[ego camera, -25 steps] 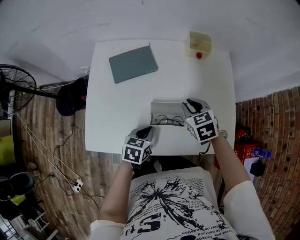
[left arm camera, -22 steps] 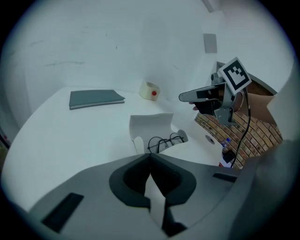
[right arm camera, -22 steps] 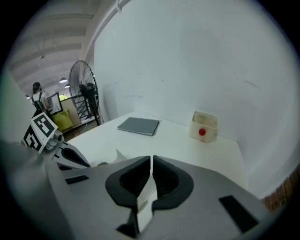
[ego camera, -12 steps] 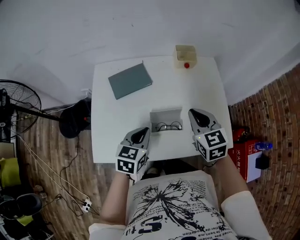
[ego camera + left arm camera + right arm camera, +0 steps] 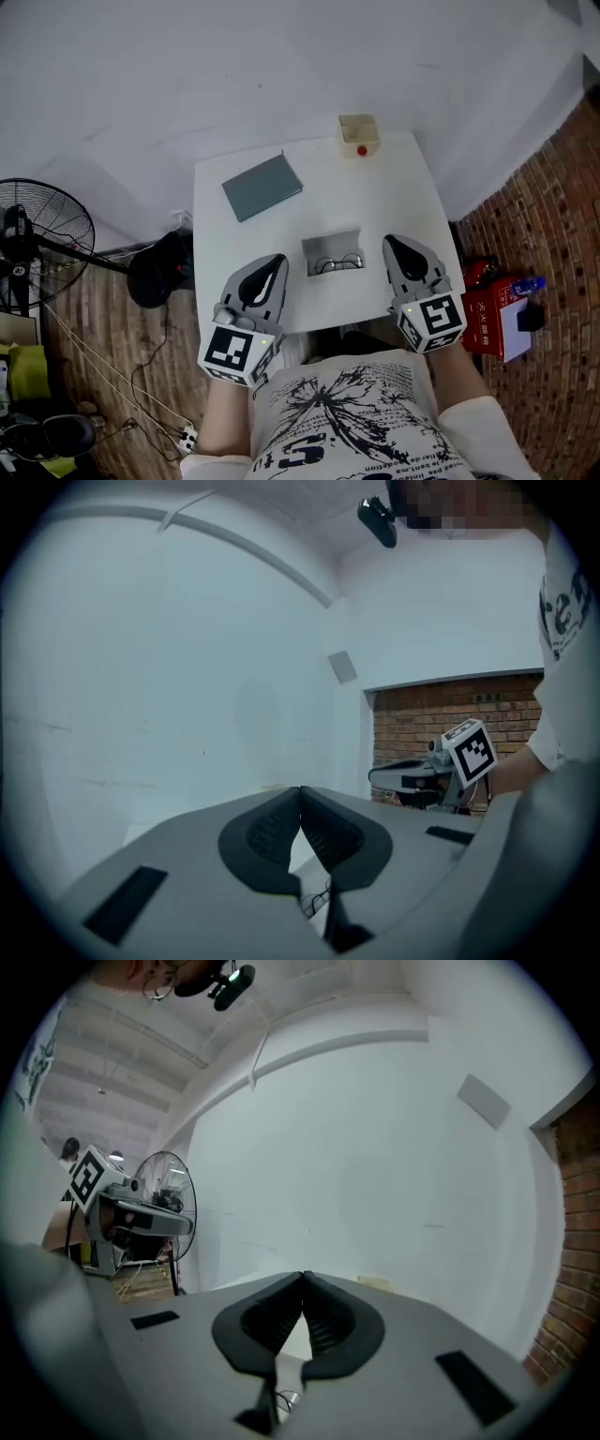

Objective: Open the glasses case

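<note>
The grey glasses case (image 5: 333, 251) lies open near the front edge of the white table (image 5: 389, 192), lid standing up at the back, a pair of glasses (image 5: 339, 263) inside. My left gripper (image 5: 275, 260) hovers high to the left of the case, shut and holding nothing. Off the case's right side my right gripper (image 5: 392, 242) is raised too, shut and bare. In the left gripper view the pads (image 5: 300, 790) meet at the tips, with the glasses (image 5: 319, 898) showing far below. The right gripper view has its tips (image 5: 303, 1277) closed above the glasses (image 5: 285, 1399).
A grey flat folder (image 5: 262, 186) lies at the table's back left. A small beige box (image 5: 357, 129) with a red knob (image 5: 362, 150) is at the back right. On the floor stand a fan (image 5: 37, 239), a black bag (image 5: 161, 270) and a red box (image 5: 502, 314).
Both grippers have risen away from the table and drawn back toward the person. The right gripper has left the case's side. The case stays open on the table.
</note>
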The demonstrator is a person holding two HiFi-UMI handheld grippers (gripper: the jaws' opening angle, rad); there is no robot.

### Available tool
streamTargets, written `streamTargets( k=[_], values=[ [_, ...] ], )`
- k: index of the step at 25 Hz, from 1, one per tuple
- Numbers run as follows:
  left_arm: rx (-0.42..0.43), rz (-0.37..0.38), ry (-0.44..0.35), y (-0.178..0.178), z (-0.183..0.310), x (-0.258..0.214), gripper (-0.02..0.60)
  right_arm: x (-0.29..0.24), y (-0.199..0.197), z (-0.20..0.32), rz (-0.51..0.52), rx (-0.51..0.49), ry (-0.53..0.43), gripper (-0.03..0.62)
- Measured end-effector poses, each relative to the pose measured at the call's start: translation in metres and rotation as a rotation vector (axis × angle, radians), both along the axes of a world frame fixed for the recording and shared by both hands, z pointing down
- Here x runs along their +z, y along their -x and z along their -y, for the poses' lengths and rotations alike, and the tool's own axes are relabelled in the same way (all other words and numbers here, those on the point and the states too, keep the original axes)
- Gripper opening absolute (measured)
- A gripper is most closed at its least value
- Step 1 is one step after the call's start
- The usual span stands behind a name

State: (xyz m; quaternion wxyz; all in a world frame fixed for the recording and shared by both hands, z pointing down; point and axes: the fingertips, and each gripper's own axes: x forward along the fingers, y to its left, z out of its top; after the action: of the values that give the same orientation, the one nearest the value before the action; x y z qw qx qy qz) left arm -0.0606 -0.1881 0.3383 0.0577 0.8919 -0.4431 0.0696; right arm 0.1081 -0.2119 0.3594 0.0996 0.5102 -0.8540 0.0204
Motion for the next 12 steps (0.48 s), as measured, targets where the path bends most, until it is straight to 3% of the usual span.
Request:
streamTargets(
  k=[6, 12],
  values=[
    [-0.004, -0.022, -0.121, 0.017, -0.019, -0.048, 0.014, -0.029, -0.001, -0.018, 0.051, -0.001, -0.059, 0.012],
    [0.020, -0.041, -0.168, 0.021, -0.029, -0.064, 0.014, -0.040, -0.002, -0.024, 0.081, 0.032, -0.084, 0.011]
  ],
)
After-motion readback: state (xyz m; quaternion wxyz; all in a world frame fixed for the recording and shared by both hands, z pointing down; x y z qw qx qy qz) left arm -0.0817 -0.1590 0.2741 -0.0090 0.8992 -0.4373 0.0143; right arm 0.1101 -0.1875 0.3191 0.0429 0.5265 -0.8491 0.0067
